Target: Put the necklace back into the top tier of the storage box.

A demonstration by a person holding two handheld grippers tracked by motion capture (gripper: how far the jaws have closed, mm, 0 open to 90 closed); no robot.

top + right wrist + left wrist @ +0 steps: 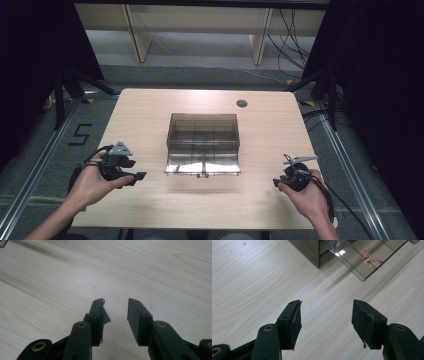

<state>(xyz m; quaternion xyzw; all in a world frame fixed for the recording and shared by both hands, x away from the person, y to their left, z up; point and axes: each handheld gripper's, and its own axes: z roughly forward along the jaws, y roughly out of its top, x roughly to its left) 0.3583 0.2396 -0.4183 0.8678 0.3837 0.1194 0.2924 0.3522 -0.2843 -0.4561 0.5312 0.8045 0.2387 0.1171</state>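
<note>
High view has the wooden table (pixel 150 200) bearing a smoked clear organiser box (pixel 202 131) at its middle, front flap (pixel 202 166) dropped open toward the person; a small coppery trinket (pixel 369 259) lies on that flap, so the work looks barely begun or just finished, and I cannot tell which; left gripper (pixel 325 320) rests low near the box's left corner, jaws wide apart and empty; right gripper (pixel 115 315) sits well apart on the right, jaws parted, holding nothing.

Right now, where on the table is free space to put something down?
Bare wood lies beyond the clear box toward the far edge, on both sides of it, and along the near edge between the left gripper and right gripper. The middle is crowded.
</note>
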